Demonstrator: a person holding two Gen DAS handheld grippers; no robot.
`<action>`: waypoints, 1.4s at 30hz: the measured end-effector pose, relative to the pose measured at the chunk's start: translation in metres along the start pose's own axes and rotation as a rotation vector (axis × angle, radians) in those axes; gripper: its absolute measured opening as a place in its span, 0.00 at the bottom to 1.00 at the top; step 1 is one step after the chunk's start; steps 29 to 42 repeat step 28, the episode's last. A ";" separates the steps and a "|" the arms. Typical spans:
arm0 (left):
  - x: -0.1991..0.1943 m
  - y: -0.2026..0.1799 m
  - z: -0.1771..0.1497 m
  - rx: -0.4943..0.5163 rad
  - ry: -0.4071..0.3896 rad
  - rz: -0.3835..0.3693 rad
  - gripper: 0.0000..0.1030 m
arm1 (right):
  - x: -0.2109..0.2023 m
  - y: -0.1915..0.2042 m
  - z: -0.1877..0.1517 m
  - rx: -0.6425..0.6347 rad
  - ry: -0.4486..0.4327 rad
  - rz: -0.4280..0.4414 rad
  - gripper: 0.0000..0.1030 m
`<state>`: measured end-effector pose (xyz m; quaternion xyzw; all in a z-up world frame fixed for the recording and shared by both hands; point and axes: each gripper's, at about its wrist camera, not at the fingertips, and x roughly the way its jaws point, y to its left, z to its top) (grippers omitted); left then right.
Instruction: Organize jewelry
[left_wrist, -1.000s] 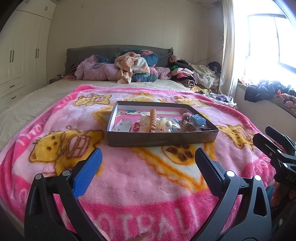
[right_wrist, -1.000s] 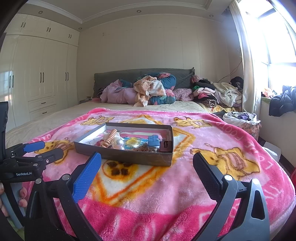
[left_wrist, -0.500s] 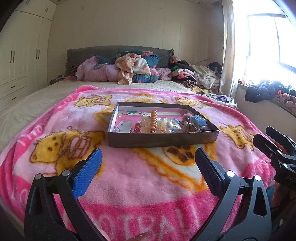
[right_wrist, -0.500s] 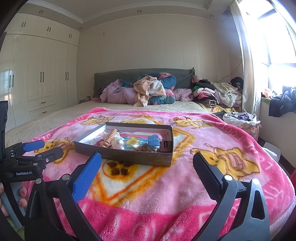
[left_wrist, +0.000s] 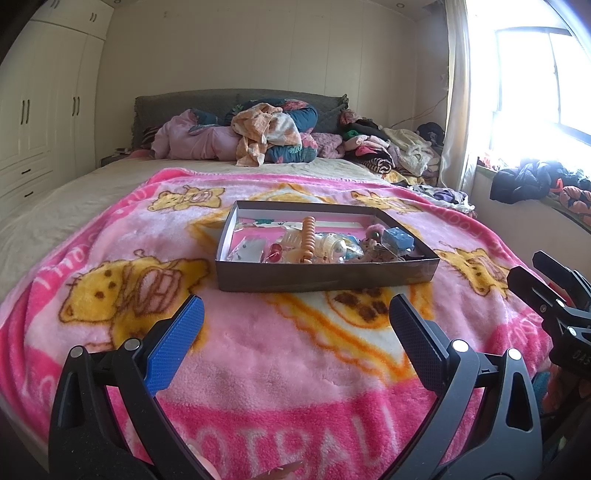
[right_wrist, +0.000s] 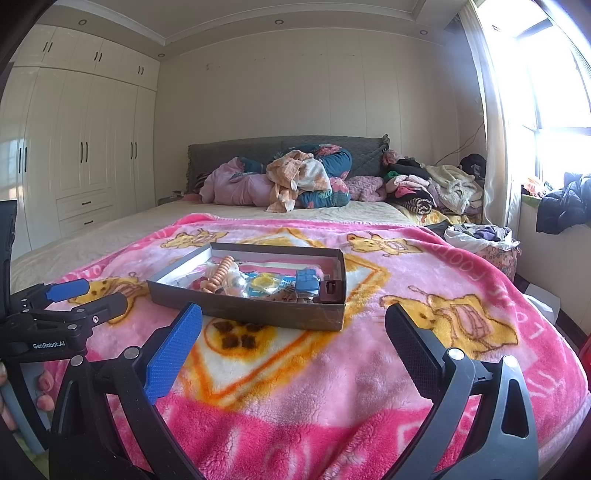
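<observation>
A shallow dark cardboard box (left_wrist: 325, 278) sits on the pink blanket, also in the right wrist view (right_wrist: 251, 308). It holds mixed jewelry: an orange bead string (left_wrist: 308, 240), a blue box (left_wrist: 398, 239), clear packets and a small brown case (right_wrist: 331, 290). My left gripper (left_wrist: 295, 328) is open and empty, well short of the box. My right gripper (right_wrist: 293, 332) is open and empty, also short of it. Each gripper shows at the edge of the other's view.
The pink cartoon blanket (left_wrist: 258, 354) covers the near half of the bed. Piled clothes and bedding (left_wrist: 266, 140) lie at the headboard. White wardrobes (right_wrist: 85, 162) stand at the left. A window sill with clothes (left_wrist: 535, 181) is at the right.
The left wrist view has drifted slightly, so the box sits a touch lower and further right. Both grippers stay open and empty.
</observation>
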<state>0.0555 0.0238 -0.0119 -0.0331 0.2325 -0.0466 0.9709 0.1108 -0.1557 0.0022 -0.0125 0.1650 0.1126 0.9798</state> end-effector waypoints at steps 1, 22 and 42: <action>0.001 0.001 0.001 -0.001 0.001 0.002 0.89 | 0.000 0.000 0.000 -0.001 0.000 0.001 0.94; 0.035 0.030 -0.004 -0.068 0.063 0.103 0.89 | 0.009 -0.039 0.009 0.082 0.002 -0.037 0.94; 0.088 0.137 0.029 -0.194 0.096 0.377 0.89 | 0.080 -0.143 0.036 0.121 0.115 -0.222 0.94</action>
